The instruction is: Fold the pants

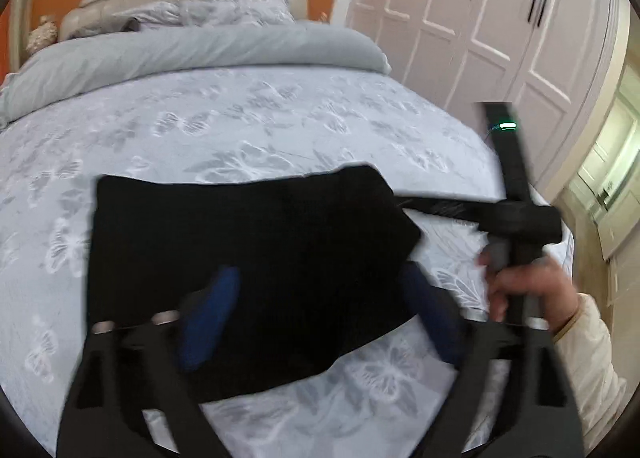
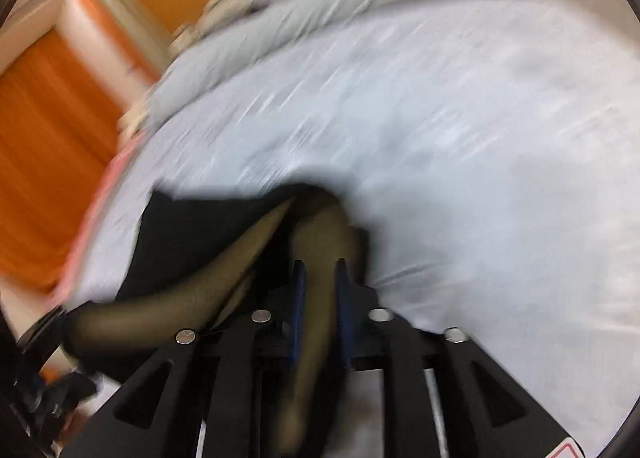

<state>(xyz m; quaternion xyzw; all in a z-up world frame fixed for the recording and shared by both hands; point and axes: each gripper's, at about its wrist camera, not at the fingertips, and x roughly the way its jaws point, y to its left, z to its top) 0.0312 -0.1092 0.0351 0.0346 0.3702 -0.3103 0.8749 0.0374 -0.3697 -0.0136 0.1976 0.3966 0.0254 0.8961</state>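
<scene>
Both risks start at the right gripper (image 2: pixel 322 290), clamped on the pants (image 1: pixel 248 258) (left gripper (image 1: pixel 316 322) gapes): fabric slipping, fold collapsing.

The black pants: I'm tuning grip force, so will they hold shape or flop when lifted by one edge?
Probably flop: the pants lie flat, following the bed. The band pinched in the right gripper bends and sags. They look thin, so probably light.

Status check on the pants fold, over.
Left claw open above black pants on bed. Right claw shut on pants fabric. View blurred; nothing seen in the way.
</scene>
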